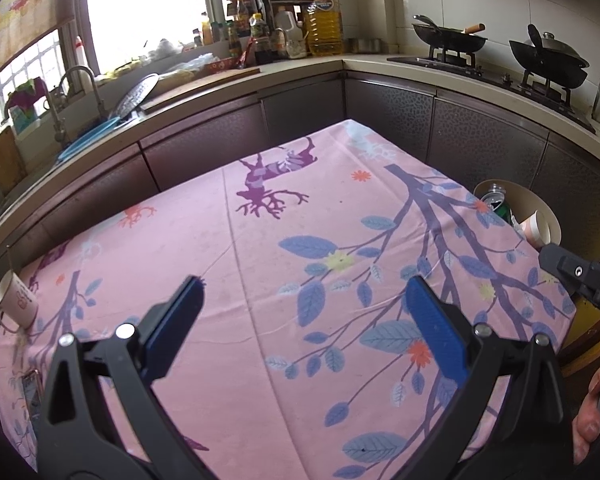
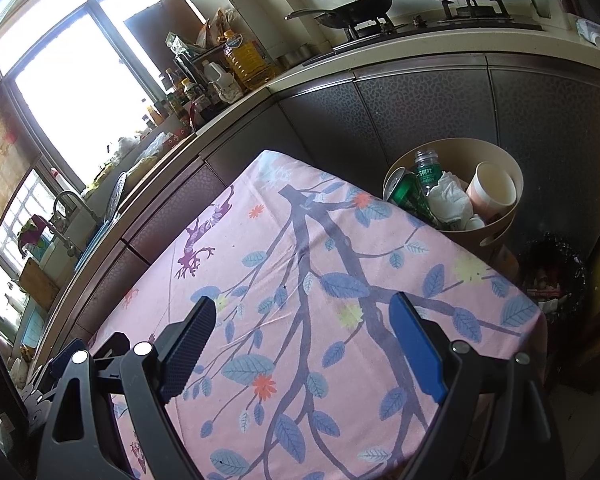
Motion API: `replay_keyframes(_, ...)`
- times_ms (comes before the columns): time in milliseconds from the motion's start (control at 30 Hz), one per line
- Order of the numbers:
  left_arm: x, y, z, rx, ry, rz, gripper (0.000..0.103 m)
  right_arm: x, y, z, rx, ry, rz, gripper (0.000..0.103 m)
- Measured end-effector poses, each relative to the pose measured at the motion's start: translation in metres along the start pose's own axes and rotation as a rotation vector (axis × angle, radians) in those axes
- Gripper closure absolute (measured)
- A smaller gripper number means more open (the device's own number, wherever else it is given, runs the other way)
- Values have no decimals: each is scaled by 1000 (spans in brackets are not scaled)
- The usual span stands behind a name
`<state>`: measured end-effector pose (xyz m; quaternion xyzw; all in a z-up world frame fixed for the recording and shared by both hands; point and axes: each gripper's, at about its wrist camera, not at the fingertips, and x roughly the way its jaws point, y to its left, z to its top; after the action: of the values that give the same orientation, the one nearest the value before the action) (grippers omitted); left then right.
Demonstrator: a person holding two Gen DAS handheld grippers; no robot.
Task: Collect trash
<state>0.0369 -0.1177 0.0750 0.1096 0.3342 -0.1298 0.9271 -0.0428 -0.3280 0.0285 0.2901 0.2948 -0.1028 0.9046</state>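
A beige round trash bin [image 2: 496, 232] stands past the table's far right edge; it also shows in the left wrist view [image 1: 532, 200]. It holds a green can [image 2: 404, 194], a clear plastic bottle [image 2: 427, 170], crumpled white paper [image 2: 450, 200] and a paper cup [image 2: 494, 192]. My left gripper [image 1: 304, 294] is open and empty above the pink floral tablecloth [image 1: 260, 280]. My right gripper [image 2: 302, 312] is open and empty over the table's right part, short of the bin. Part of the right gripper [image 1: 580, 274] shows at the right edge of the left wrist view.
A pink-patterned mug [image 1: 16, 300] stands at the table's left edge. A phone-like object [image 1: 32, 390] lies near the left front. Dark cabinets and a counter with a sink [image 1: 80, 136], bottles [image 1: 324, 24] and woks [image 1: 448, 38] ring the table. A dark bag [image 2: 552, 276] sits beside the bin.
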Motion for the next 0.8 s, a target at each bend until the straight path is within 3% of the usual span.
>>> replay_keyframes(800,4,-1,-3,-2,17,14,6,3,-3,0,15,13,-1,18)
